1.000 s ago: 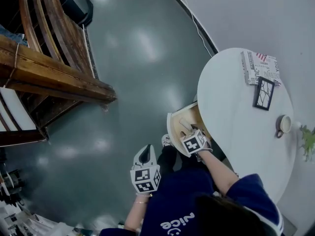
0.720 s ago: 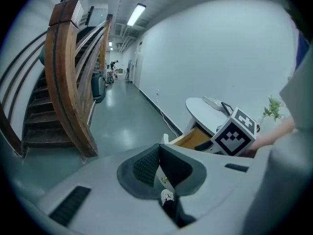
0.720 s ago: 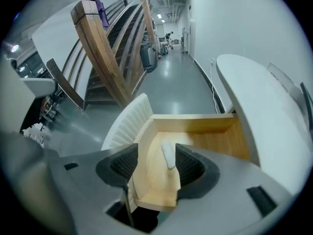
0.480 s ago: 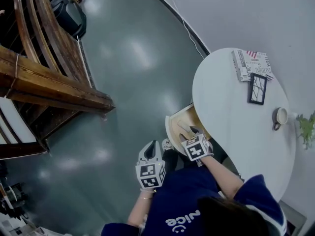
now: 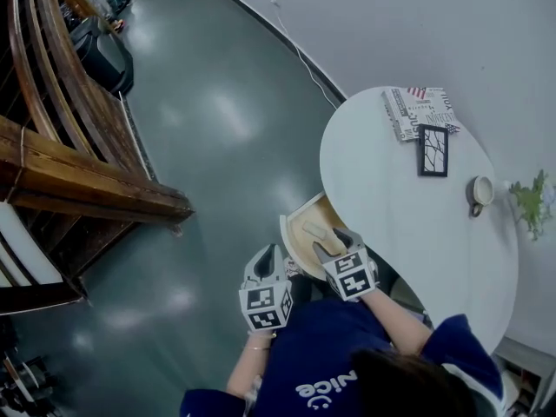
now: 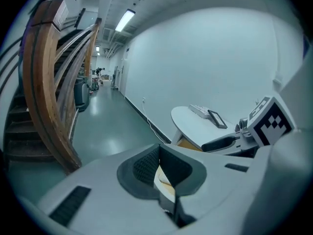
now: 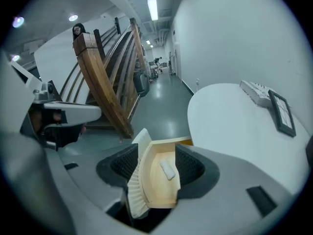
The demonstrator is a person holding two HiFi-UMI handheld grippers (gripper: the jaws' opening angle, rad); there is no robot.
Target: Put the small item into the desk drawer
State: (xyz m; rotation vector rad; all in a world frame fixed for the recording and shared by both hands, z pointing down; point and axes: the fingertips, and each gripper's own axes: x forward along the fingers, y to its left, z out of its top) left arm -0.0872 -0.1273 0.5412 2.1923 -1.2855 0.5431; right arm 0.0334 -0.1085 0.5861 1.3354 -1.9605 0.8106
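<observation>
A small white oblong item (image 5: 314, 230) (image 7: 167, 170) lies flat on the pale wood bottom of the pulled-out drawer (image 5: 298, 243) (image 7: 157, 194) under the round white table (image 5: 408, 224). My right gripper (image 5: 335, 241) (image 7: 157, 163) hovers at the drawer's near end, open, with nothing between its fingers; the item shows through the gap. To the left of the drawer my left gripper (image 5: 268, 254) (image 6: 159, 153) is held over the floor, its jaws together and empty. In the left gripper view, a dark finger (image 6: 227, 142) of the right gripper shows at right.
On the table stand a patterned booklet (image 5: 417, 111), a black frame (image 5: 432, 150), a cup (image 5: 478, 191) and a small plant (image 5: 530, 202). A wooden staircase (image 5: 78, 176) fills the left side. Grey floor (image 5: 226, 146) lies between it and the table.
The head view has swung, so the table sits further left in frame. My right gripper has drawn back a little toward the drawer's near end. The left gripper has barely moved.
</observation>
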